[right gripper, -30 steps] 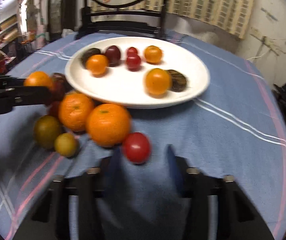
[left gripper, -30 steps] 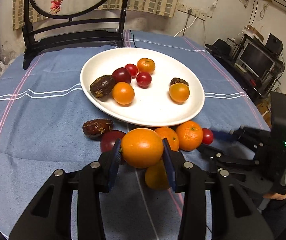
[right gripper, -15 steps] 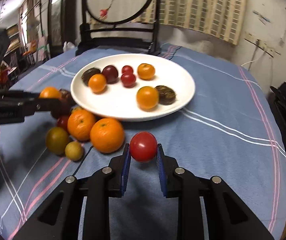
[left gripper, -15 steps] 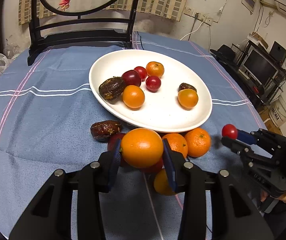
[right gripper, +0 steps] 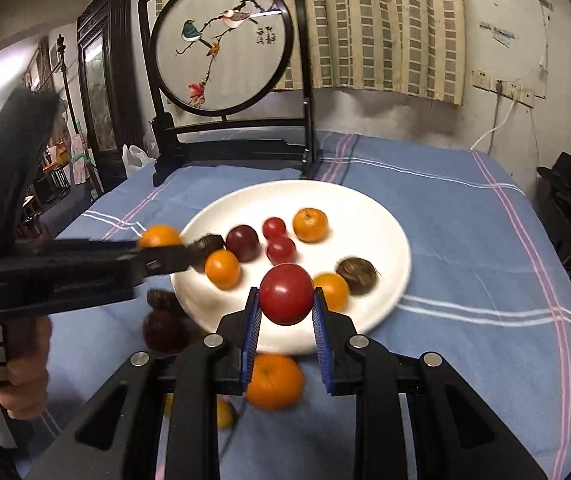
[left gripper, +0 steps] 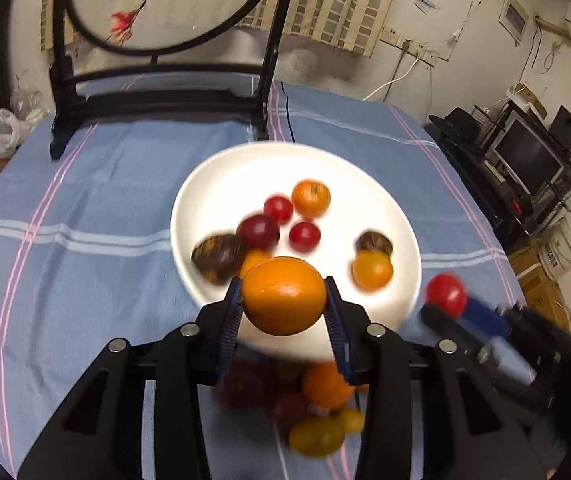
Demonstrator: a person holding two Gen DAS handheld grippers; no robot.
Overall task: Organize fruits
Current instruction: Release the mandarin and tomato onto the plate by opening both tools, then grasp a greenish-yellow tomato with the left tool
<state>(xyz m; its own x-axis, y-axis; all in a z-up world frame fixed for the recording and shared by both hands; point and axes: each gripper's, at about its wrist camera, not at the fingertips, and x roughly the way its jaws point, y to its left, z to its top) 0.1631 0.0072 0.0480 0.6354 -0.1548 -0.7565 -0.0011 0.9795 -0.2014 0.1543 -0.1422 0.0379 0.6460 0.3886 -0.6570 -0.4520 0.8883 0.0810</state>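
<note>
Fruits are the job here, and most of them must go onto the white plate [right gripper: 385,224] on the bench [right gripper: 465,240], which has a blue cloth on it. Some small fruits sit on the plate already, and a few more lie on the cloth by its near edge. The left gripper [left gripper: 283,304] is closed tight on a big orange [left gripper: 283,295], one pad on each side, and holds it in the air over the near edge of the plate. The right gripper [right gripper: 285,308] is squeezed almost all the way closed on a red tomato [right gripper: 286,294], and holds it up over the near side of the plate too. Both fruits are round and smooth, so I think one could slip out and roll if a hand shakes or tips. The tomato is soft, so too hard a squeeze could squash it. If a fruit is let go from high up, it could bounce, bump the others, and roll off the plate. The two grippers are close together, so they could knock each other. The best plan looks like going low and slow, one at a time, onto a bare spot.
</note>
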